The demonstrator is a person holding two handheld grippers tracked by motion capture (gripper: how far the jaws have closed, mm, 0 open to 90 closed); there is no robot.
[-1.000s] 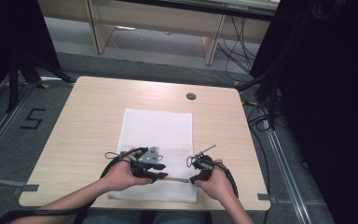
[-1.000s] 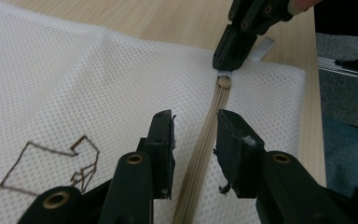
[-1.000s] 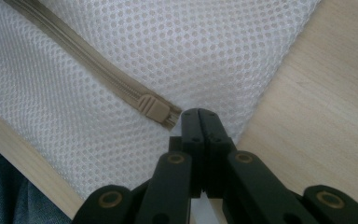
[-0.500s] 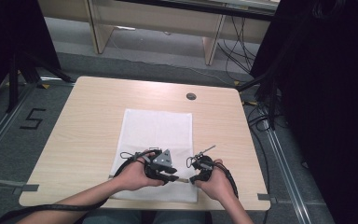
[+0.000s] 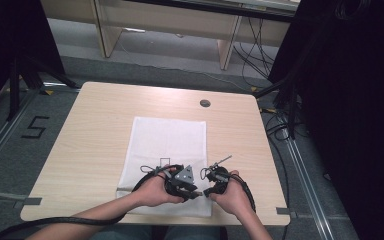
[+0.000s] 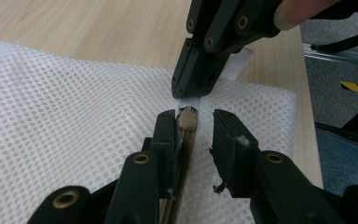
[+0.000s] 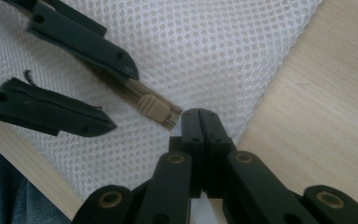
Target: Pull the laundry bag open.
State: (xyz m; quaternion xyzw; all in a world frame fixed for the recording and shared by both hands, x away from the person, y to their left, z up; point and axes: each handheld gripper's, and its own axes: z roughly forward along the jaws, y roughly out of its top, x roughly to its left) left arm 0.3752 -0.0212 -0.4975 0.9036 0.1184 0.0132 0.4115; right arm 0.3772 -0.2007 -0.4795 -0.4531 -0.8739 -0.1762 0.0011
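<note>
Nearest us, at the table's front edge, we see both hands meeting over the near end of a white mesh bag (image 5: 167, 150) that lies flat on the wooden table (image 5: 90, 135). The left gripper (image 6: 195, 122) has just been closing, yet its jaws stand apart, with the bag's tan zipper slider (image 6: 187, 119) between them, against one pad and clear of the other. The right gripper (image 7: 199, 122) is closed tight on the white fabric tab (image 6: 235, 70) at the zipper's end, just beyond the slider. The zipper runs along the bag's near edge. Farther off, the bag stretches toward the table's middle, and a round grommet (image 5: 205, 103) sits near the far edge.
</note>
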